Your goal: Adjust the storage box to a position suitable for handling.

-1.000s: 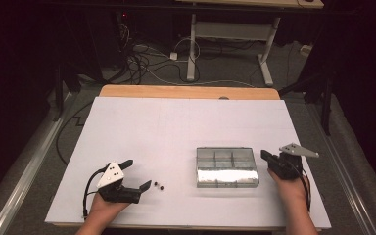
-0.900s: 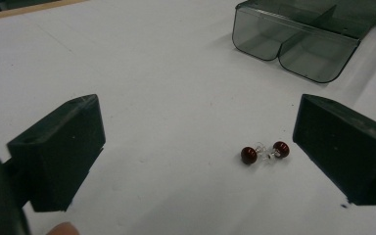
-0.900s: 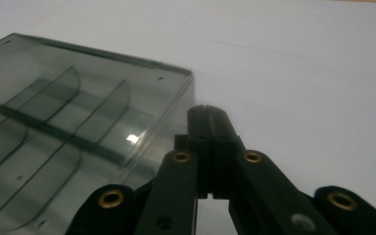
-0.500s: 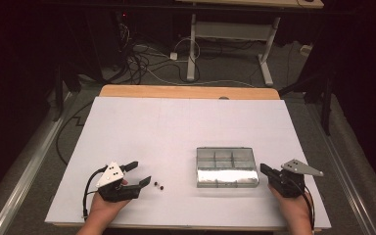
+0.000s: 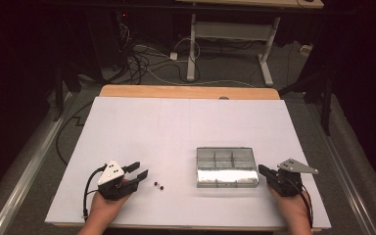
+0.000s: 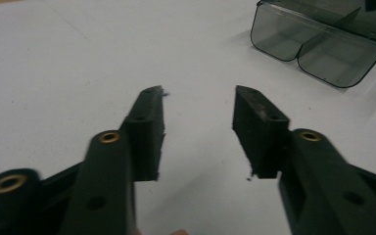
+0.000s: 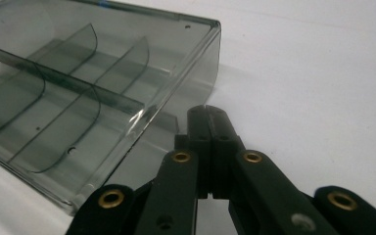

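Beads (image 5: 159, 186), two small dark ones, lie on the table (image 5: 186, 127) left of the clear compartment box (image 5: 226, 167), none inside yet. Left gripper (image 5: 141, 170), jaws just narrowing with nothing between them, sits left of the box, short of the beads. Right gripper (image 5: 262, 169), jaws pressed together and empty, rests at the box's right end, so I'd judge all the sorting remains.

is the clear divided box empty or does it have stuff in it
Empty, as far as shown: the box has bare compartments in the right gripper view.

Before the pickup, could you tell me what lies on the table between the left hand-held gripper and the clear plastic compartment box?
In the high view, two small dark beads lie on the white table between the left hand-held gripper and the clear plastic compartment box.
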The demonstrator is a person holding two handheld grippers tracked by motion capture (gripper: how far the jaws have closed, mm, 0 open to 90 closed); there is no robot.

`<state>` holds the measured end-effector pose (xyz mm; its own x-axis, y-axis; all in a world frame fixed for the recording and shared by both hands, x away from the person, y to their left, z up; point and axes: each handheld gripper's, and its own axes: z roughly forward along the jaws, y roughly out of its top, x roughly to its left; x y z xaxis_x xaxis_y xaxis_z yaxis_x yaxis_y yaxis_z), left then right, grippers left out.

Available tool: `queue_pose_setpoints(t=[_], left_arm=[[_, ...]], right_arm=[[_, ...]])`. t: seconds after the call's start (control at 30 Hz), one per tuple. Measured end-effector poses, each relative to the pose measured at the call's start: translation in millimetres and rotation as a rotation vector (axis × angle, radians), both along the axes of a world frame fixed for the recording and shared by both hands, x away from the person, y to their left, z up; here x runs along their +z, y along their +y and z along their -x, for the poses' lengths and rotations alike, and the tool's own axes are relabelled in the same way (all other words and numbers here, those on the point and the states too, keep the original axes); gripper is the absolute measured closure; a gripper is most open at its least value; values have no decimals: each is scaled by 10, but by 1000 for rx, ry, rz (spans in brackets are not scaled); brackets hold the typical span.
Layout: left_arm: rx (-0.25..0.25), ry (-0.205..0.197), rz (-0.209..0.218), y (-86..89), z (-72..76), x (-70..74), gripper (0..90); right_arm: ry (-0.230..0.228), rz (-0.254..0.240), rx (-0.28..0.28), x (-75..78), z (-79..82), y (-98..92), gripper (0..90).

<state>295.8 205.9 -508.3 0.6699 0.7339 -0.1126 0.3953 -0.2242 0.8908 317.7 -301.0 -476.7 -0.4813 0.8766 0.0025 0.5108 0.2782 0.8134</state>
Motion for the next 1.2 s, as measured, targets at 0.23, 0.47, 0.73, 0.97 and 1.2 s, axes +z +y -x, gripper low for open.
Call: queue_pose_setpoints(t=[0.23, 0.47, 0.73, 0.97, 1.2], left_arm=[[15, 27, 0, -1, -25, 0, 858], [19, 24, 0, -1, -20, 0, 875], [-6, 25, -10, -11, -22, 1, 873], [-14, 40, -13, -14, -40, 1, 870], [-22, 35, -30, -32, -35, 2, 870]], right_arm=[[10, -5, 0, -2, -54, 10, 900], [11, 9, 27, -2, -138, 79, 900], [21, 6, 82, -9, -115, 178, 900], [22, 19, 147, -21, -74, 395, 900], [21, 55, 221, -42, -24, 632, 900]])
